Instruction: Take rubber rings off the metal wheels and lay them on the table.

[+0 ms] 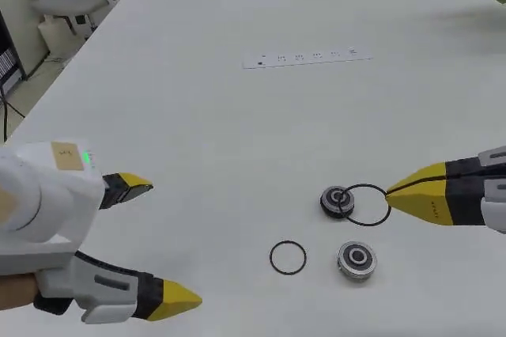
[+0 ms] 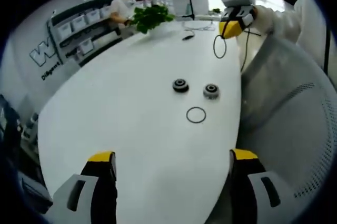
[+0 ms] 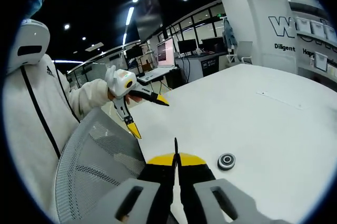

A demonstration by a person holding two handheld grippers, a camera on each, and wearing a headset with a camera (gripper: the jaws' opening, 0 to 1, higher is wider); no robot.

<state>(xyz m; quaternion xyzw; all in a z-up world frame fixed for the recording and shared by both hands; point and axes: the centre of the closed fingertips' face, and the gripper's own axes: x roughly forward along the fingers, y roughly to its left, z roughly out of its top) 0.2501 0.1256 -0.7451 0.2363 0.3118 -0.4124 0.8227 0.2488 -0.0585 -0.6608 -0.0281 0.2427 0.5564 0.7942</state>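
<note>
Left gripper [image 1: 170,244] jaws apart, body cut off — right gripper [image 1: 389,192] clamped on rubber ring [image 1: 365,186], which overlaps a wheel [image 1: 336,201].

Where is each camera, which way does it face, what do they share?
Head view: headset, down onto the table; left gripper open, right gripper pinching a rubber ring.
Left gripper view: along its open jaws, across to the metal wheels and right gripper.
Right gripper view: along its shut jaws, towards the person's sleeve and left gripper.
Shared: the table; gripper views face each other.
</note>
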